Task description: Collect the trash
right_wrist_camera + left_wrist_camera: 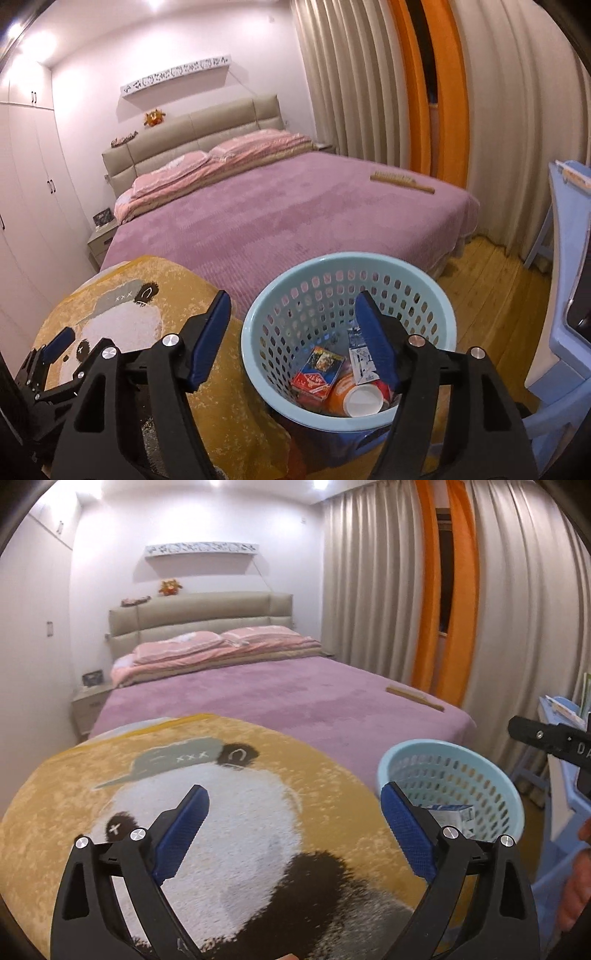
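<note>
Left gripper (293, 805): jaws spread wide, nothing between them, hovering over the yellow panda blanket (229, 812). Right gripper (293, 314): jaws also wide apart and empty, positioned above the near rim of the light blue basket (258, 317); its right finger overlaps the basket interior in the right wrist view. Trash is in the basket bottom: a red-and-blue printed box (317, 373), a white carton with blue print (360, 354) partly hidden behind the right finger, and an orange cup (354, 397) lying on its side with its white inside facing the camera. From the left wrist view only the white carton (456, 816) shows through the basket (406, 764) opening. Basket sits just beside the panda blanket's right edge, at the foot of the bed (295, 206), which has a purple cover. A wooden brush (400, 181) lies on the bed near its far right edge, well apart from both grippers; same brush (413, 697) visible from the left wrist. Pink pillows (221, 646) at the headboard end. Blue plastic chair (561, 258) stands right of the basket, on the wood floor (491, 291). Beige curtains (354, 74) with an orange panel behind the bed.
</note>
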